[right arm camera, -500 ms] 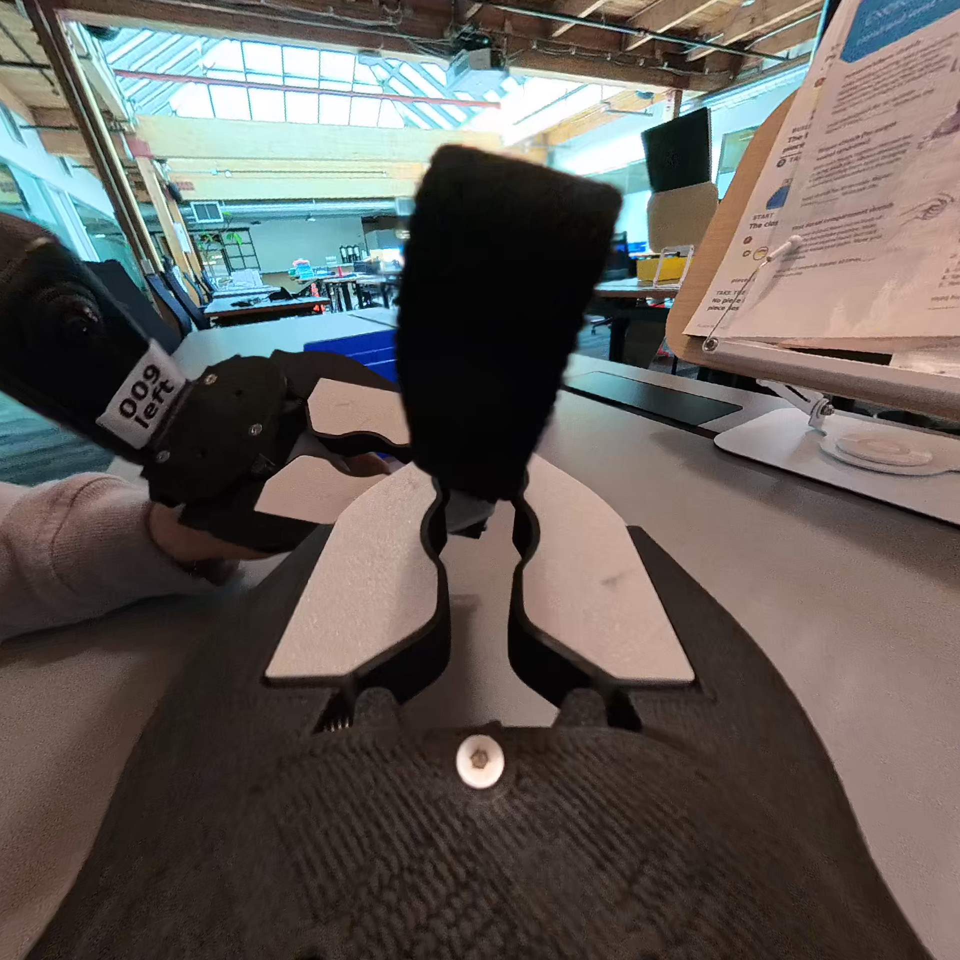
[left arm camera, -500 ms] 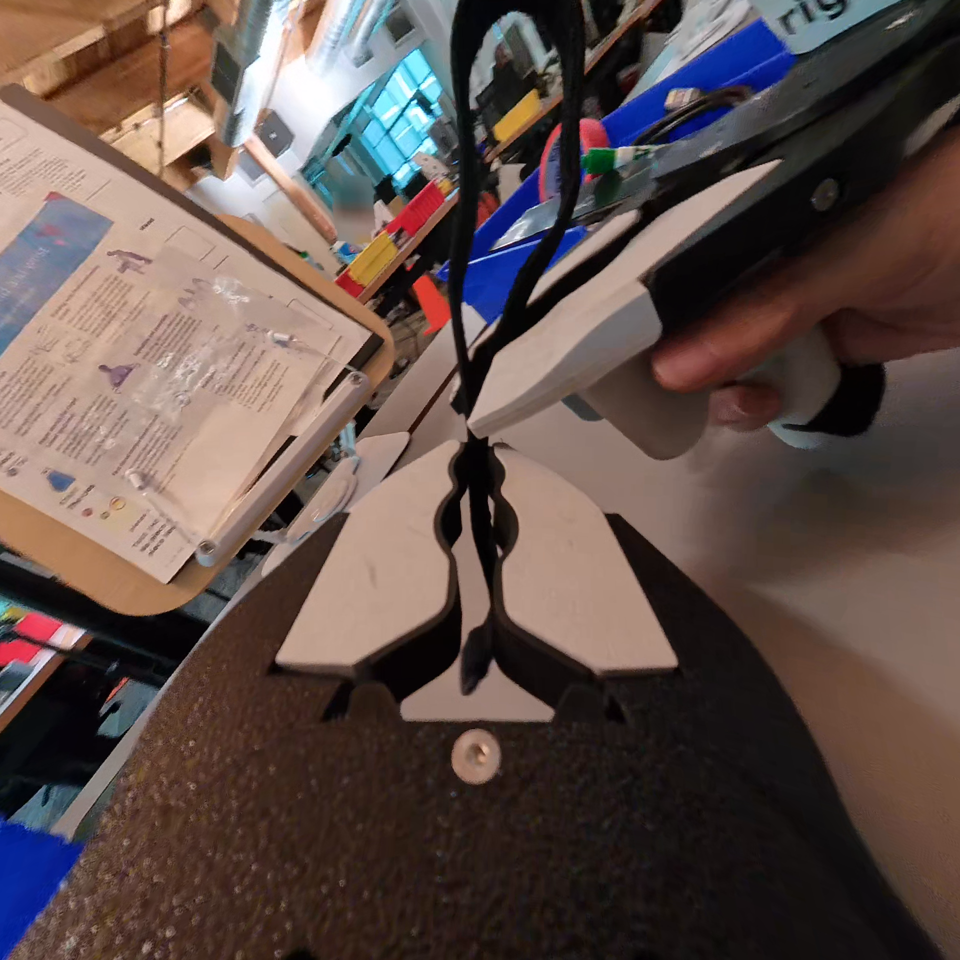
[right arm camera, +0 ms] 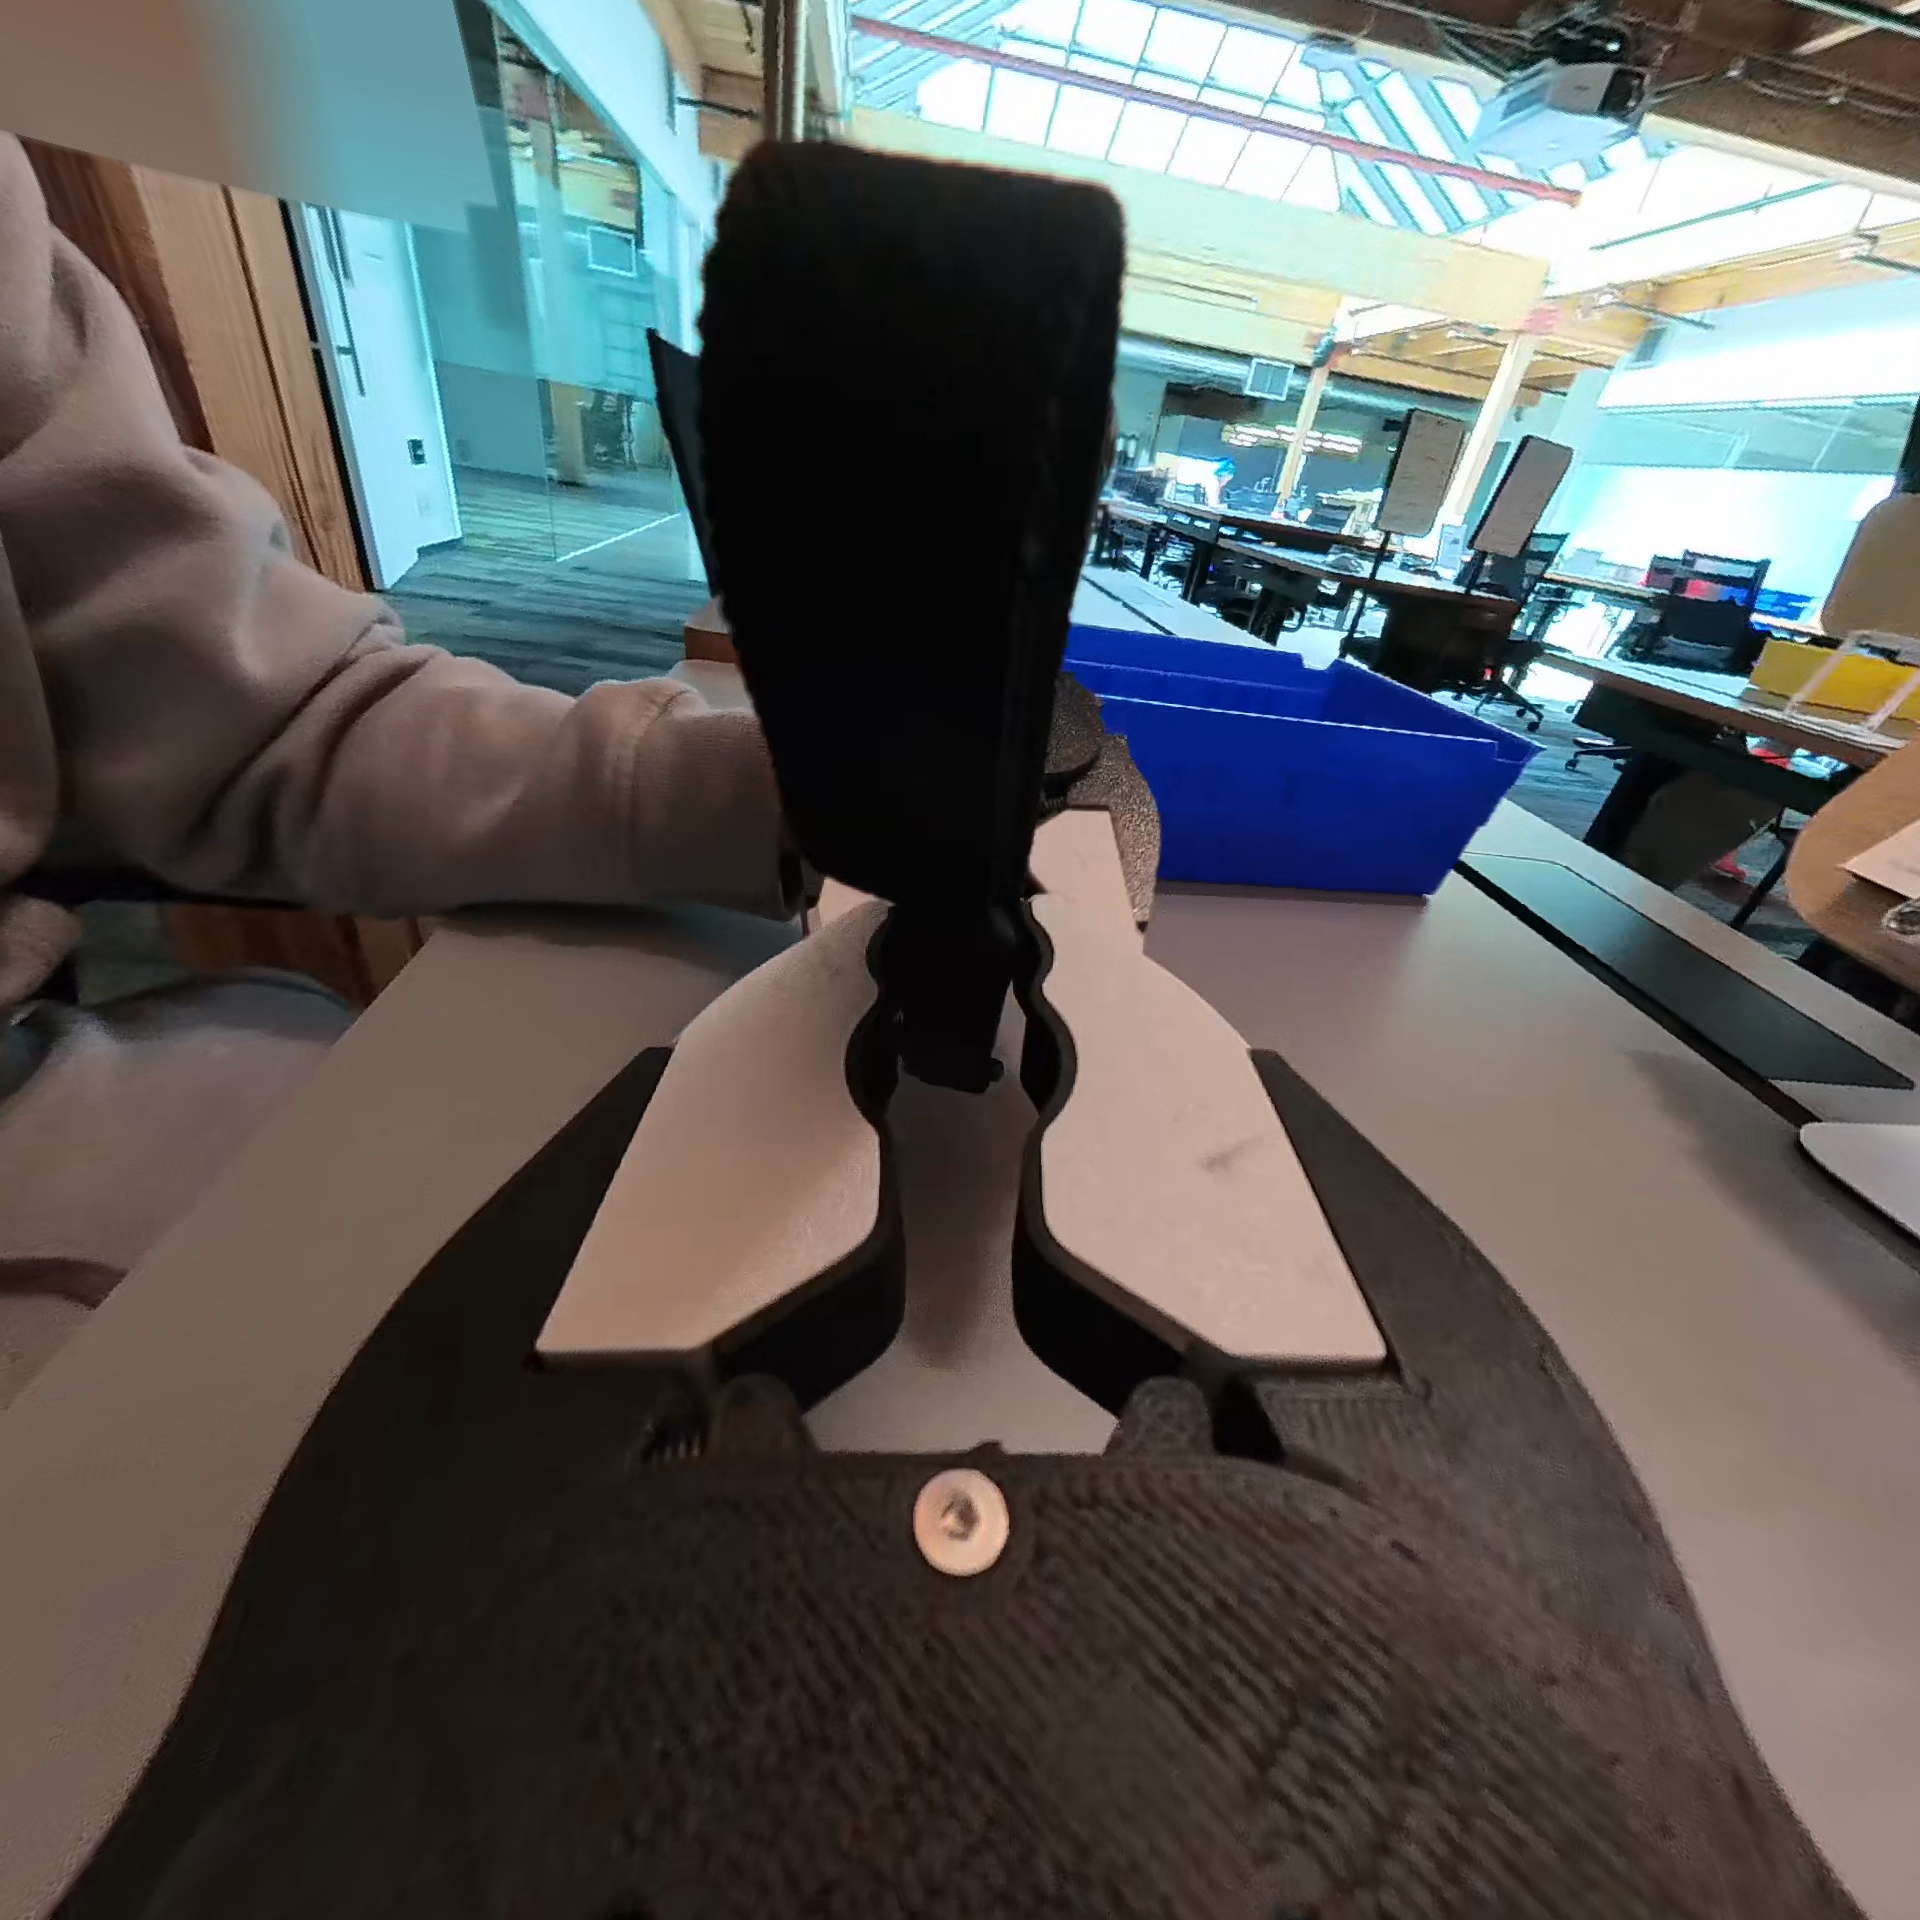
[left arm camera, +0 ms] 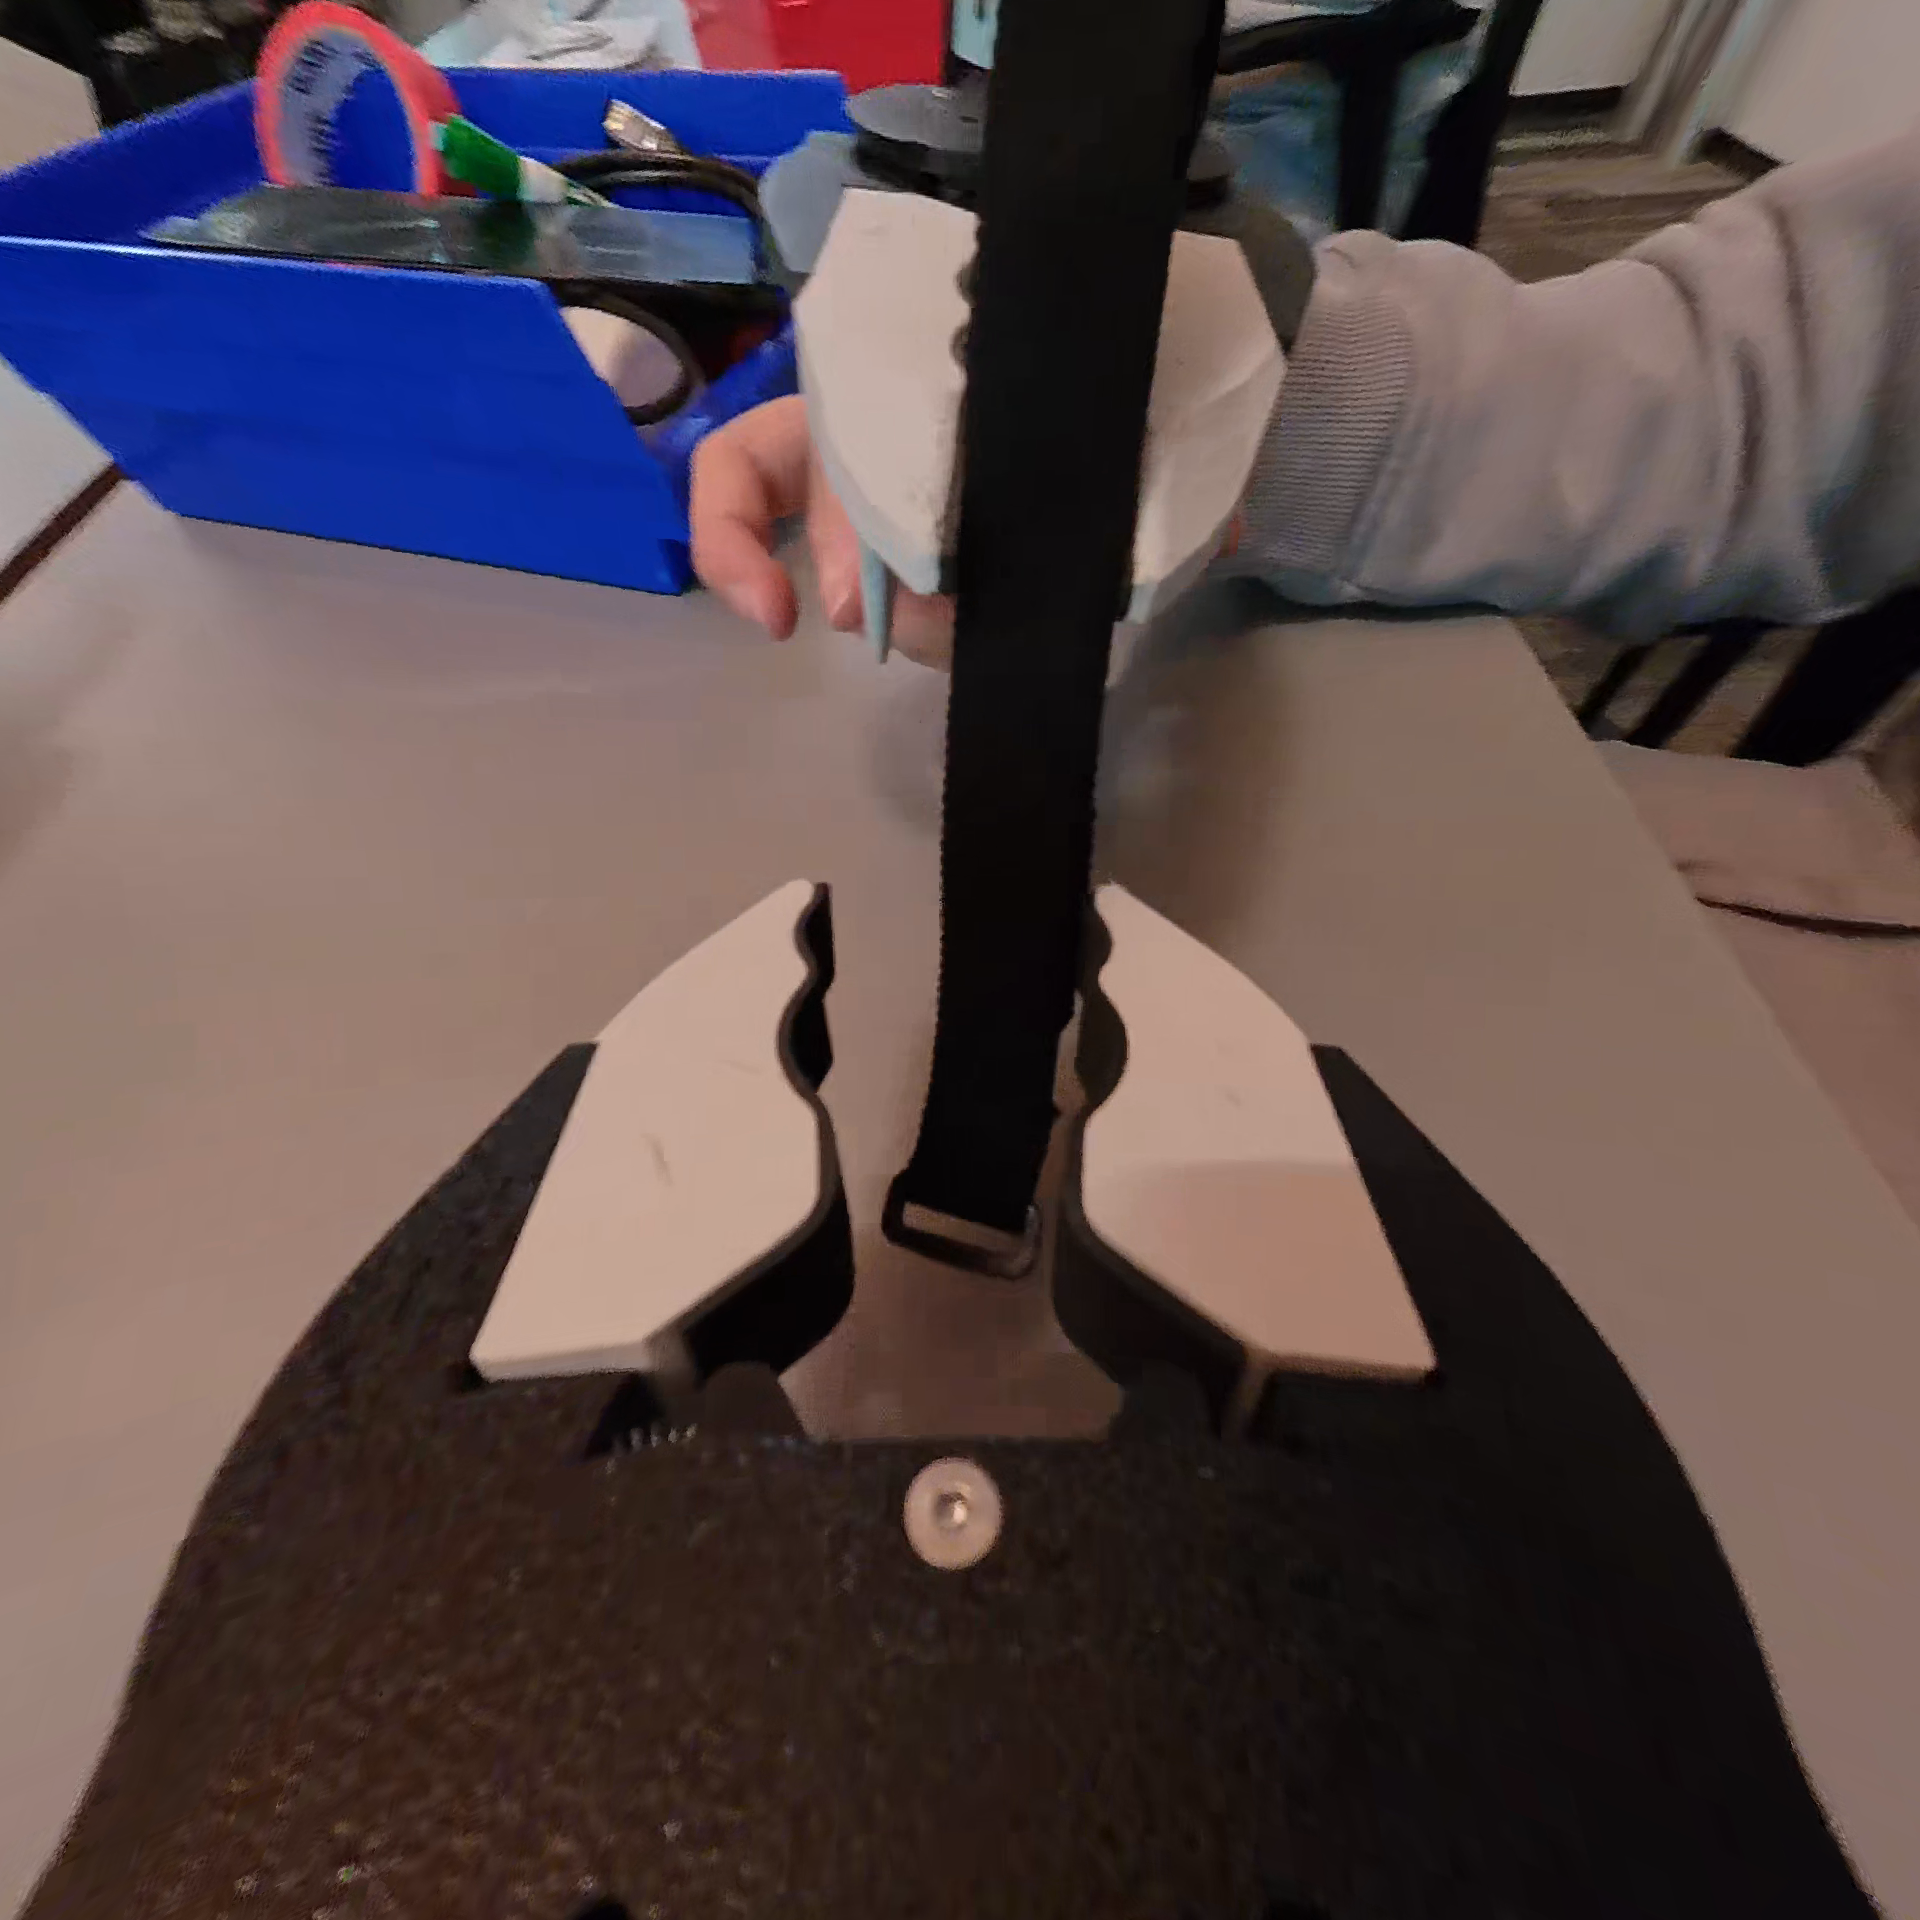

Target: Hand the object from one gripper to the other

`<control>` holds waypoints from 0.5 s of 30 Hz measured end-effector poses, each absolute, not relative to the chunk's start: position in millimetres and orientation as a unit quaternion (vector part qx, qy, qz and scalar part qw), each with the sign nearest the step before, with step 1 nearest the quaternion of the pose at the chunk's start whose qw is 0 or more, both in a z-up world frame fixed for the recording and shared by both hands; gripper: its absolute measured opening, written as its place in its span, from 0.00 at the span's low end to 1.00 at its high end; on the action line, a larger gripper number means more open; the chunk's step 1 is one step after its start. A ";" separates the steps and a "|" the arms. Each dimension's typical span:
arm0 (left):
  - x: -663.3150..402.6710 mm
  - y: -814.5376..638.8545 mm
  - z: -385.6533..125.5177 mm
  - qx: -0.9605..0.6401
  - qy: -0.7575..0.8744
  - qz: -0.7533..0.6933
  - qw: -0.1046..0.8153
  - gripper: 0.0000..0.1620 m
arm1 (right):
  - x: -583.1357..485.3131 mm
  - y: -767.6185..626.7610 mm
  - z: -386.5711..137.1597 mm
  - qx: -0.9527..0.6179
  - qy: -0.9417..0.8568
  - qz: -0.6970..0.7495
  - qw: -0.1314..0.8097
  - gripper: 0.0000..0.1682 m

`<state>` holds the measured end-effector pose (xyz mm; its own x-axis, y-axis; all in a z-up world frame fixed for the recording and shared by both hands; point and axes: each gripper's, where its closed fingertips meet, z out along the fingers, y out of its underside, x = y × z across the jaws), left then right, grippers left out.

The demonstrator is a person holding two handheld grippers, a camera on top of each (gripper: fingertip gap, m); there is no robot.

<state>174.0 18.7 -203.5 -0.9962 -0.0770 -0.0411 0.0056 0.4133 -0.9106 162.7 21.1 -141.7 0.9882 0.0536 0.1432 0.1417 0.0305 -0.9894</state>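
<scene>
One black strap (right arm camera: 914,582), upright, pinched at its lower end by the right gripper (right arm camera: 951,971). Left gripper (left arm camera: 961,914): spread wide, strap hanging loose between its fingers. One blue bin (left arm camera: 343,384), far left on one grey table (left arm camera: 364,831).

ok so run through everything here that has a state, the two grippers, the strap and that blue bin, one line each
left gripper: open, fingers apart, strap end lying between them, against the right finger.
right gripper: shut on black strap, pinched at the fingertips.
black strap: held by the right gripper, stretched back to the left one, its buckle end unclamped.
blue bin: open-topped, resting on the table, holding a tape roll, cables and other items.
</scene>
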 end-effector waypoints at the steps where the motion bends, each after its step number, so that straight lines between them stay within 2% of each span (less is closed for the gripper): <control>1: 169.7 17.4 -205.5 -0.011 0.842 -0.538 0.028 0.22 | 162.5 21.1 -143.1 -0.698 -0.073 -0.034 0.711 0.11; 2: 165.9 16.6 -206.9 -0.002 0.844 -0.536 0.018 0.15 | 163.3 20.9 -144.3 -0.701 -0.073 -0.037 0.708 0.12; 5: 169.3 14.3 -206.8 -0.012 0.840 -0.542 0.017 0.14 | 168.5 19.4 -143.7 -0.700 -0.060 -0.045 0.710 0.12; 7: 183.8 14.3 -205.8 -0.041 0.836 -0.545 0.053 0.14 | 182.7 17.7 -143.4 -0.695 -0.016 -0.065 0.716 0.13; 10: 222.2 21.7 -195.3 -0.112 0.810 -0.549 0.173 0.12 | 206.9 16.7 -146.6 -0.684 0.079 -0.058 0.723 0.29; 12: 243.4 30.6 -187.5 -0.141 0.790 -0.527 0.281 0.12 | 218.9 19.6 -152.5 -0.678 0.145 -0.025 0.720 0.35; 15: 254.4 36.1 -175.8 -0.136 0.766 -0.477 0.409 0.12 | 226.6 24.3 -157.7 -0.655 0.208 0.026 0.726 0.35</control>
<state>254.4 36.1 -175.8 -0.6278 -0.5992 -0.4968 0.1822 0.5074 -0.8422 226.6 24.3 -157.7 0.9119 -0.2349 -0.3364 -0.3106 0.1407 -0.9401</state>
